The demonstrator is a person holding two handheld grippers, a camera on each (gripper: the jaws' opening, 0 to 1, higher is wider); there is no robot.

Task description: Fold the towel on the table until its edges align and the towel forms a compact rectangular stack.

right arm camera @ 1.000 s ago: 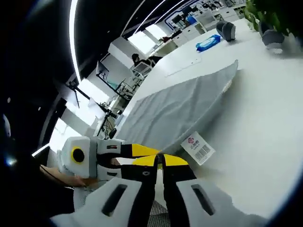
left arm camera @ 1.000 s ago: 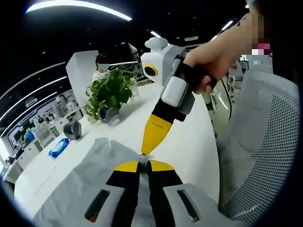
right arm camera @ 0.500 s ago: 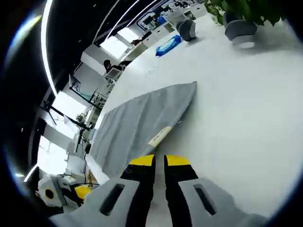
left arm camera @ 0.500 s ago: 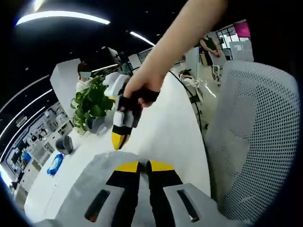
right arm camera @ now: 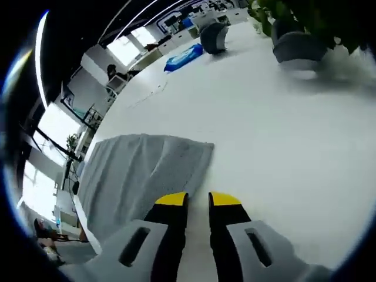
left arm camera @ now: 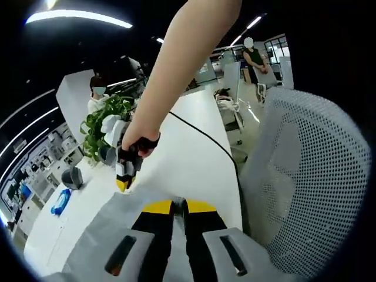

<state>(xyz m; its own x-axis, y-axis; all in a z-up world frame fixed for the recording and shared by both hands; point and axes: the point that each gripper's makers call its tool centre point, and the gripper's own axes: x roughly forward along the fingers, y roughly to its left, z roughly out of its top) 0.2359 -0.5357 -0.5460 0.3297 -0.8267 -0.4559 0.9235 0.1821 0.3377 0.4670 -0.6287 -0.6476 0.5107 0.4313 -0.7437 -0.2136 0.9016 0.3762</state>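
The grey towel lies on the white table, and its near edge runs up around my left gripper, whose jaws are shut on the cloth. At the towel's far corner a hand holds my right gripper, tip down at the cloth. In the right gripper view the towel lies flat to the left, its corner just ahead of the right gripper. Those jaws stand slightly open, with bare table between them.
A potted plant stands at the table's far side, with a grey round object and a blue pack beyond the towel. A mesh office chair stands close on the right. People stand in the background.
The right gripper carried the towel's edge away from the left gripper toward the plant and let it go; the cloth now lies flat. Its jaws have parted. The left gripper keeps its hold.
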